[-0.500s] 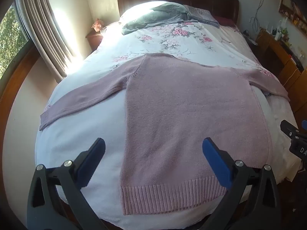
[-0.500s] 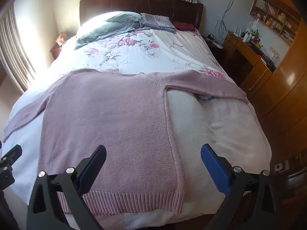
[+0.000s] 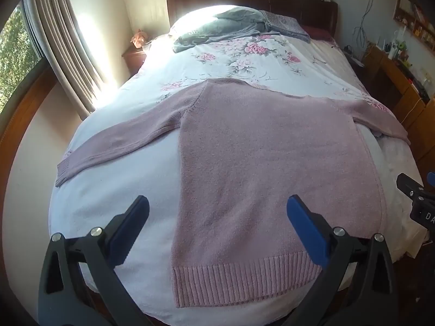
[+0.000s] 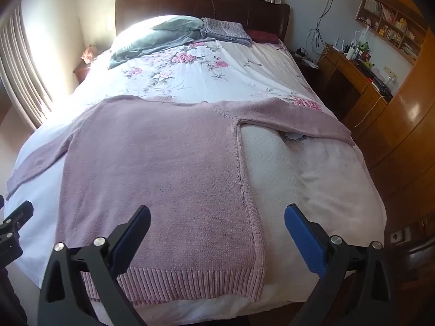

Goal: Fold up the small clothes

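- Left wrist view: the left gripper (image 3: 217, 217) hangs above the near end of the bed (image 3: 114, 203) with its jaws spread wide and nothing between them.
- Below it a pink sweater (image 3: 261, 157) lies flat on the bed, hem (image 3: 244, 279) nearest the camera and both sleeves stretched out sideways; the left sleeve (image 3: 119, 141) reaches toward the curtain (image 3: 62, 54) side.
- At the right edge of this view, part of the right gripper (image 3: 416, 198) shows, apart from the cloth.
- Right wrist view: the right gripper (image 4: 217, 225) hovers over the hem corner on its side, jaws also spread and empty.
- The right sleeve (image 4: 293, 119) runs out toward the desk (image 4: 353, 81) side, and the sweater's side seam (image 4: 244, 190) runs straight down to the hem.
- Grey clothes (image 4: 163, 38) lie heaped near the headboard (image 4: 201, 2), well apart from the sweater.
- Judged from this, the sweater is spread out and no fold has begun; the step in hand is the approach for a first grasp.
- The next move likely calls for each gripper to go down to a sleeve or a hem corner, pinch one layer of knit cleanly, and carry it across the body without dragging the rest.
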